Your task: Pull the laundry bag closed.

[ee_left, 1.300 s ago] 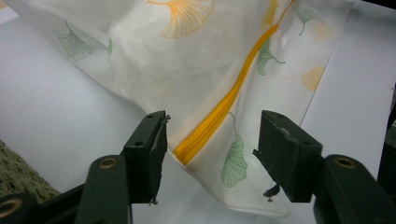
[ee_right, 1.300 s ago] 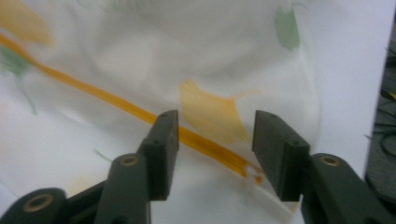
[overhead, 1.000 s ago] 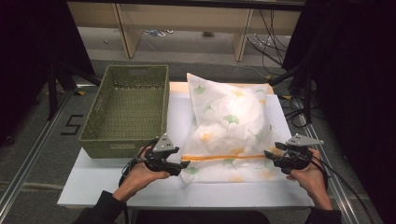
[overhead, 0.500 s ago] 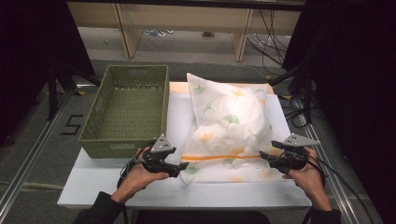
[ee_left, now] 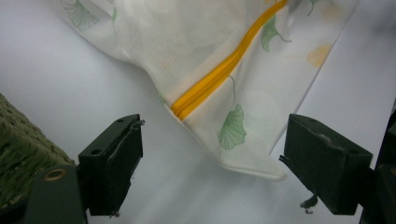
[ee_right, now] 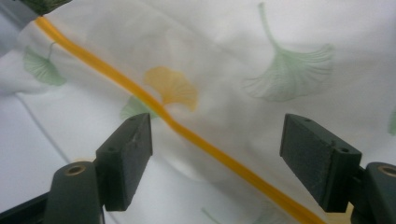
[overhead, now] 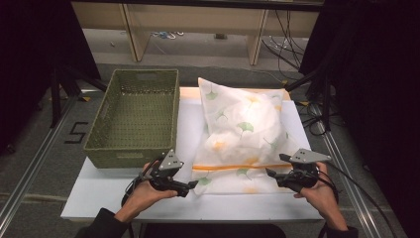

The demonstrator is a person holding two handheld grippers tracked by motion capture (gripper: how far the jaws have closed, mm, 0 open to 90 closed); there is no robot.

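A pillow (overhead: 242, 124) in a white case printed with green and yellow ginkgo leaves lies on the white table (overhead: 99, 198). An orange stripe (overhead: 233, 167) crosses its near end. My left gripper (overhead: 193, 184) is at the case's near left corner and my right gripper (overhead: 270, 173) at its near right edge. Both have just been opening their jaws. In the left gripper view the left gripper (ee_left: 212, 154) stands open, with the cloth corner (ee_left: 247, 163) lying loose between the pads. In the right gripper view the right gripper (ee_right: 215, 149) is open over the cloth and stripe (ee_right: 196, 135), not touching them.
A green woven basket (overhead: 133, 114) stands on the table's left half, just beyond my left hand; its wall (ee_left: 18, 154) appears at the left of the left gripper view. Dark stands and cables flank the table on both sides.
Both grippers have opened off the pillowcase's near edge, and the orange stripe no longer runs taut between them. The right gripper has shifted slightly left and nearer.
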